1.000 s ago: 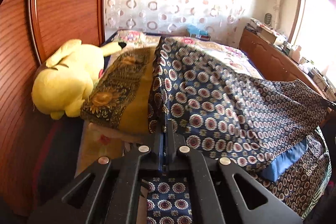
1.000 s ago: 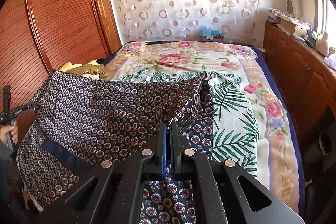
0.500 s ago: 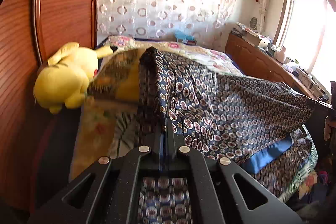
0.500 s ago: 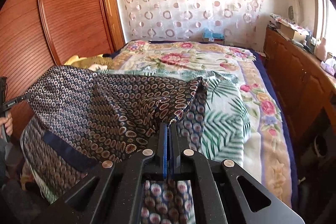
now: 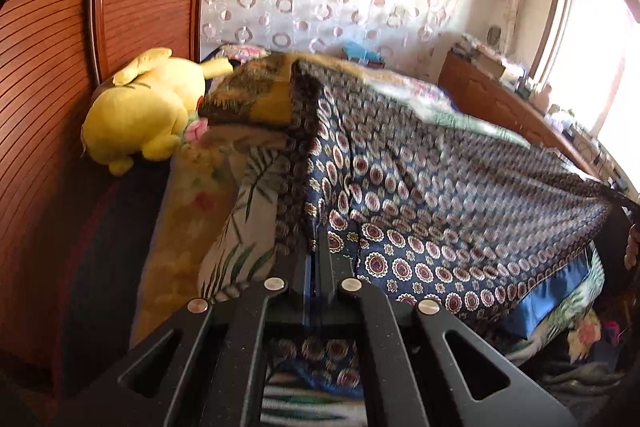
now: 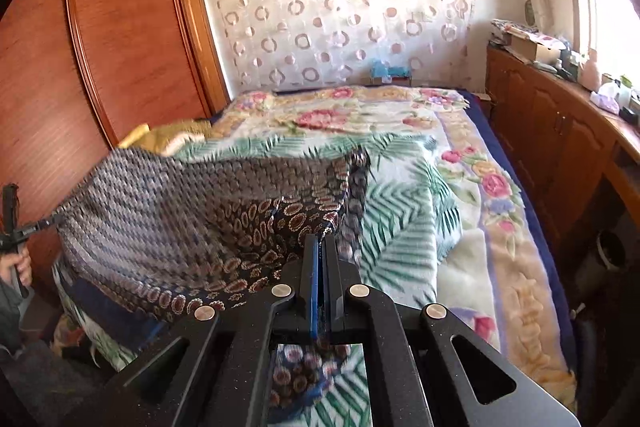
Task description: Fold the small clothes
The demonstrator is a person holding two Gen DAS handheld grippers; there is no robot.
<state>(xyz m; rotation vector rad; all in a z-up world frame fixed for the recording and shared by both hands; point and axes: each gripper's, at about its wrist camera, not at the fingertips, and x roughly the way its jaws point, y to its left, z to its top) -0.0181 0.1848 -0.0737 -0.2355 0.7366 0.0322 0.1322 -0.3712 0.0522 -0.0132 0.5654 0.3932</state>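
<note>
While the navy medallion-print garment (image 5: 440, 195) hangs stretched in the air, the left gripper (image 5: 316, 247) at the lower centre of its view has its jaws pressed together on one corner of the cloth, with fabric bunched just above the tips and more showing below them. In the right wrist view the right gripper (image 6: 320, 247) is likewise clamped tight on the opposite corner, at the lower centre. Between them the garment spans the near part of the floral bedspread (image 6: 420, 211), sagging a little in the middle, its plain blue band (image 5: 548, 303) hanging at the lower right of the left view. A yellow plush toy (image 5: 140, 107) lies at the left against the wooden wardrobe (image 5: 52, 67).
</note>
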